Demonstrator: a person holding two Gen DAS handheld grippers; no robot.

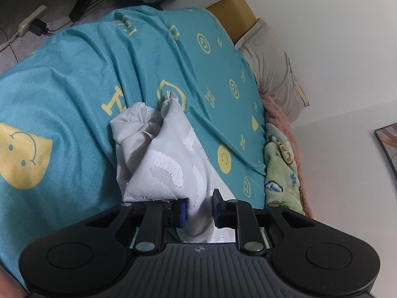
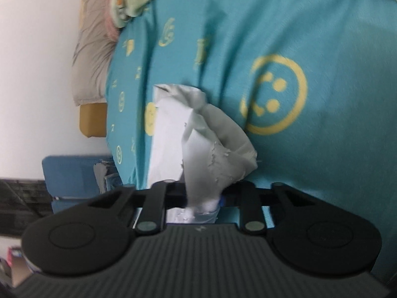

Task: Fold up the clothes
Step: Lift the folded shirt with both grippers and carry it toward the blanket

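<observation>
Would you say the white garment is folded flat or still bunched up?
Bunched: the white garment hangs crumpled from both grippers above the blanket.

A teal smiley-print blanket [image 1: 74, 99] covers the bed, beige pillow [image 1: 270, 72] beside the wall.

Soft, even indoor light, moderately bright; no glare. Left wrist view sharp: teal blanket [image 1: 74, 99] folds show gentle shadows, white wall [image 1: 335, 62] evenly lit. Right wrist view motion-blurred throughout, white garment [image 2: 198, 136] edges smeared. Fisheye bending strong at edges; corners vignette dark in both views.
</observation>
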